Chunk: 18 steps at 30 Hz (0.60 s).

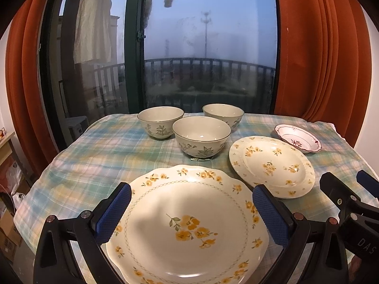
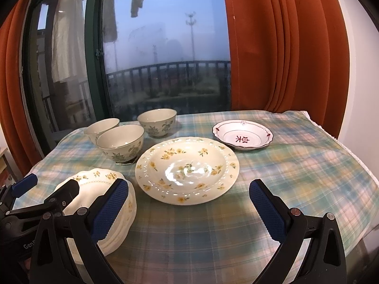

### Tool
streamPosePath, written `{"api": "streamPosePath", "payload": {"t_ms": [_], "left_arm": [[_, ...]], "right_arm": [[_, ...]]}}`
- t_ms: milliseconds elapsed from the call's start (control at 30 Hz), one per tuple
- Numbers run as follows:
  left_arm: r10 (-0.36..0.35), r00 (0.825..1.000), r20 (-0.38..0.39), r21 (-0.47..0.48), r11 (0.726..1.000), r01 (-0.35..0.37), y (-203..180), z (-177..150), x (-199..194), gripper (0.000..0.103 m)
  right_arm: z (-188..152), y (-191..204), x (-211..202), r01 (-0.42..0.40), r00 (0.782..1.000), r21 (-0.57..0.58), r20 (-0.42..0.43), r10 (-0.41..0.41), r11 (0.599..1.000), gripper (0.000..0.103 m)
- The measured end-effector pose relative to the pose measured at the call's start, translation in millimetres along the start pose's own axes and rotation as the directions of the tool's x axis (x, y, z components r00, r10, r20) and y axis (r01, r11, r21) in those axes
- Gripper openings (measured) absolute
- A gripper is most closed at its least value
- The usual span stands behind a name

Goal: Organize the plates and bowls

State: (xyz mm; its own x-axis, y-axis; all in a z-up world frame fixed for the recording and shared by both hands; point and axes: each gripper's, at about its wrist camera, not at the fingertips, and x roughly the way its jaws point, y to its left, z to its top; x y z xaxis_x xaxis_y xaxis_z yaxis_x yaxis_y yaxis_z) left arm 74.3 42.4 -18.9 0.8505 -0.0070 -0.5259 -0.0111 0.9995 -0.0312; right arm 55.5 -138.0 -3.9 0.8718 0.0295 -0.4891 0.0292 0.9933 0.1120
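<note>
A large scalloped plate with yellow flowers lies at the table's near edge; in the right wrist view it tops a stack of plates. My left gripper is open just above it, empty. A round deep plate with yellow flowers lies to its right. A small red-patterned dish sits at the far right. Three floral bowls stand behind: near, far left, far right. My right gripper is open, empty, above bare cloth in front of the round plate.
The table wears a plaid cloth with edges close at right and front. A glass balcony door and orange curtains stand behind. The right gripper's fingers show in the left wrist view. Boxes sit on the floor at left.
</note>
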Motion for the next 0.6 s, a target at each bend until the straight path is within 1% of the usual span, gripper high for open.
{"api": "streamPosePath", "payload": {"t_ms": [133, 267, 500, 600], "left_arm": [[0.017, 1.0, -0.006, 0.018, 1.0, -0.017, 6.7, -0.9, 5.7, 0.103], [0.055, 0.998, -0.024, 0.03, 0.998, -0.054, 19.0, -2.4, 14.6, 0.103], [0.066, 0.992, -0.104, 0.012, 0.998, -0.065, 45.8, -9.4, 36.2, 0.1], [0.06, 0.985, -0.163, 0.0, 0.998, -0.061, 57.7, -13.6, 48.4, 0.099]], "right_arm": [[-0.2, 6.6, 4.4, 0.003, 1.0, 0.007, -0.008, -0.003, 1.0, 0.103], [-1.0, 19.2, 13.8, -0.002, 0.999, 0.008, -0.032, 0.003, 1.0, 0.103], [-7.1, 49.4, 34.6, -0.031, 0.996, -0.002, -0.089, 0.031, 1.0, 0.103], [-10.5, 58.3, 45.9, -0.036, 0.992, 0.004, -0.124, 0.036, 0.999, 0.103]]}}
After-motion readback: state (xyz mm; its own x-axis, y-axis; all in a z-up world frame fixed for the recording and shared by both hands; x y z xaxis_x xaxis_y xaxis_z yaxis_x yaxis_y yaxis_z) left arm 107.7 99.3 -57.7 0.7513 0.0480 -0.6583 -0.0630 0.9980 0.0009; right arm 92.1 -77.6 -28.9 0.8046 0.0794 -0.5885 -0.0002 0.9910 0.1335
